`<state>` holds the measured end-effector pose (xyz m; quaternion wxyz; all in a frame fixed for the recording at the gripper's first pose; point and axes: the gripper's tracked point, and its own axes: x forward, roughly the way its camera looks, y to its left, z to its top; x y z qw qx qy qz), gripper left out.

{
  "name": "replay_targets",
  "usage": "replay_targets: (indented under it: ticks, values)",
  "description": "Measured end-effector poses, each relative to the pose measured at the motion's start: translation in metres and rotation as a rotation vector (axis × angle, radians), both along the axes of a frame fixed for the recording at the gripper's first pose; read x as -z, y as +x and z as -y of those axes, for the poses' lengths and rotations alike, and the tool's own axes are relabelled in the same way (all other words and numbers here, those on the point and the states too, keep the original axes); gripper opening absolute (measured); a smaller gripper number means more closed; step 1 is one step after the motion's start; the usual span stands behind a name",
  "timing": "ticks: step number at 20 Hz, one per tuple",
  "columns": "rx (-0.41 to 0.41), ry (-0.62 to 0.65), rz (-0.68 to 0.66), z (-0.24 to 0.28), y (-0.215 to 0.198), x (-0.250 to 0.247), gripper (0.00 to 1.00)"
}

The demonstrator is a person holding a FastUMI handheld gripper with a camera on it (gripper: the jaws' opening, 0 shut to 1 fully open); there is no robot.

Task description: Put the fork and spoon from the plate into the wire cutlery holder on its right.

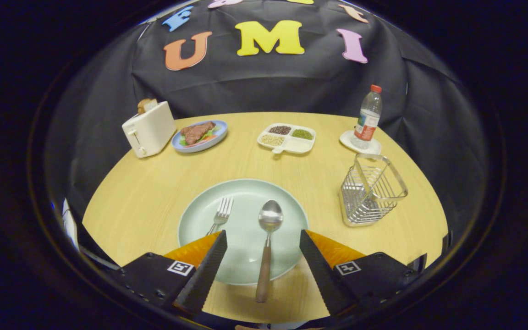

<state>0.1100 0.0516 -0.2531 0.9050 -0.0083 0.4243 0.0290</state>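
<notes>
Wooden table [154,192] with fork [220,215] and spoon [267,243] on plate [287,215], wide-open empty gripper [262,240] straddling spoon handle.

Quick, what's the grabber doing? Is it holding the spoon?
Gripper: open, holding nothing; the spoon lies between its fingers, untouched, on the plate.
</notes>
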Motion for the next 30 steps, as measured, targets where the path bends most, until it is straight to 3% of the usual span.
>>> replay_targets:
  ticks: [9, 15, 17, 20, 22, 25, 27, 30]
  values:
    - [0.013, -0.025, -0.181, 0.002, 0.006, 0.039, 0.93]
    - [0.044, 0.0, -0.258, 0.002, 0.006, 0.051, 0.65]
    - [0.056, 0.009, -0.275, 0.0, 0.005, 0.052, 0.63]
    - [0.084, 0.045, -0.304, 0.0, 0.006, 0.056, 0.29]
    - [0.087, 0.036, -0.321, 0.003, 0.004, 0.058, 0.32]
    - [0.074, 0.031, -0.31, 0.002, 0.006, 0.055, 0.08]
    - [0.078, 0.018, -0.313, 0.004, 0.005, 0.055, 0.01]
    - [0.072, 0.025, -0.284, 0.004, 0.004, 0.04, 0.01]
